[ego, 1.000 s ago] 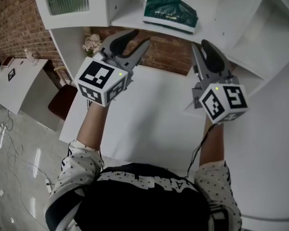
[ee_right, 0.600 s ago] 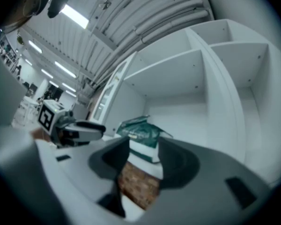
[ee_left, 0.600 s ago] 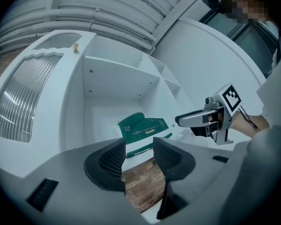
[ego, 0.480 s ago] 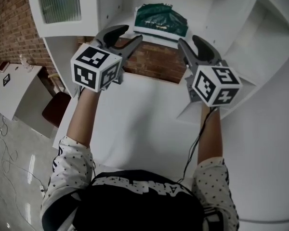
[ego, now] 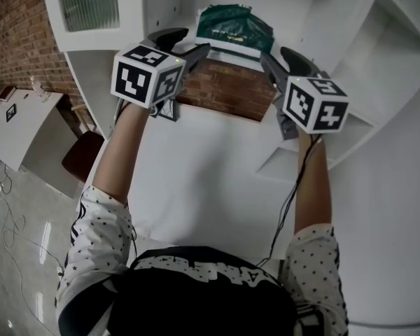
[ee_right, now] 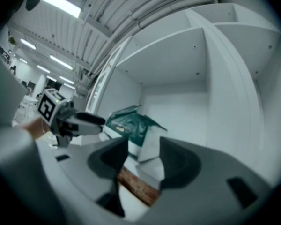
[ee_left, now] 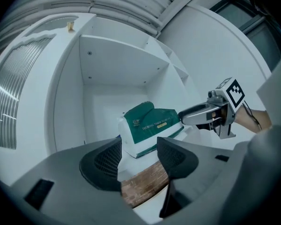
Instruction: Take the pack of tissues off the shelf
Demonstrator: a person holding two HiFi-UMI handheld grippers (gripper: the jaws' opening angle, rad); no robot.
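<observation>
Framing the scene, a white shelf unit (ego: pixel 196 42) of smooth, flat painted boards stood over a white tabletop (ego: pixel 203 180), with rough red brick wall (ego: pixel 227 89) showing in the gap between the two. A cabinet door with ribbed glass (ego: pixel 91 2) hung to the left of the open compartment. Far off on the left were a small white side table (ego: pixel 21 128), a dark red chair (ego: pixel 84 156) and loose cables (ego: pixel 14 215) trailing over the glossy floor. Nothing blocked the front of the compartment.

The pack of tissues (ego: pixel 234 26) lay on the shelf board near its front edge. It was a soft, crinkled plastic pack, dark green on top and white along the sides, puckered into a peak at one end.

The left gripper (ego: pixel 189 42), matte grey with ridged dark pads, pointed level at the front of the shelf, on the left of the pack. Its jaws had just been opening and stood wide apart; nothing sat between the pads, and the pack lay beyond them. The right gripper (ego: pixel 283 56) mirrored it at the pack's right end. Its jaws had also just been opening and stood spread, empty, with the pack ahead of them. Whether either fingertip touched the wrapper could not be told. Each gripper carried a cube with black-and-white square markers.
</observation>
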